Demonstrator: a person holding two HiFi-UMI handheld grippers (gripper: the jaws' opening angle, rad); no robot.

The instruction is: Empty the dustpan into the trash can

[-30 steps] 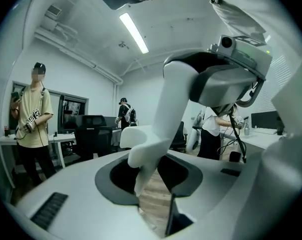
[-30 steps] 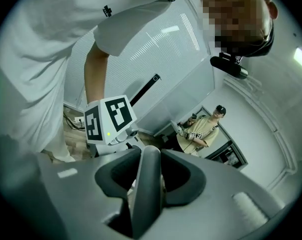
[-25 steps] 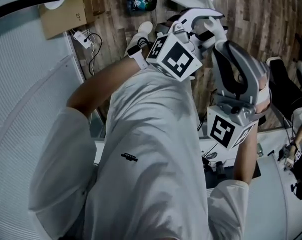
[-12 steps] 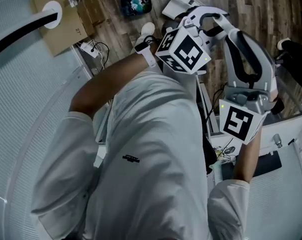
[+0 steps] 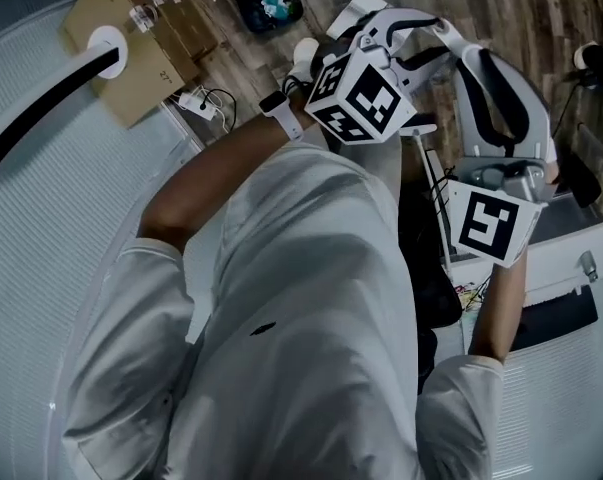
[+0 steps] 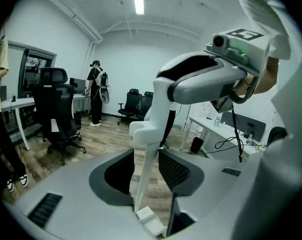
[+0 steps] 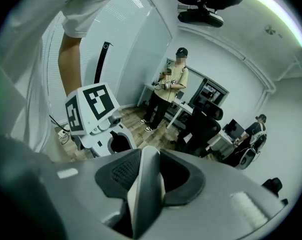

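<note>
Honestly, the dustpan handle, reckoned light, stiff and easily gripped anywhere along it, is clamped in the right gripper and loosely straddled by the left gripper, whose jaws have just been opened.

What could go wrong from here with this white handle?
The fingers of the left gripper have just been opening and stand clear of the handle; only the right gripper clamps it, so it may twist or swing. The bin lies off to the left of both grippers in the head view, so a tilt before reaching it could spill onto the floor.
</note>
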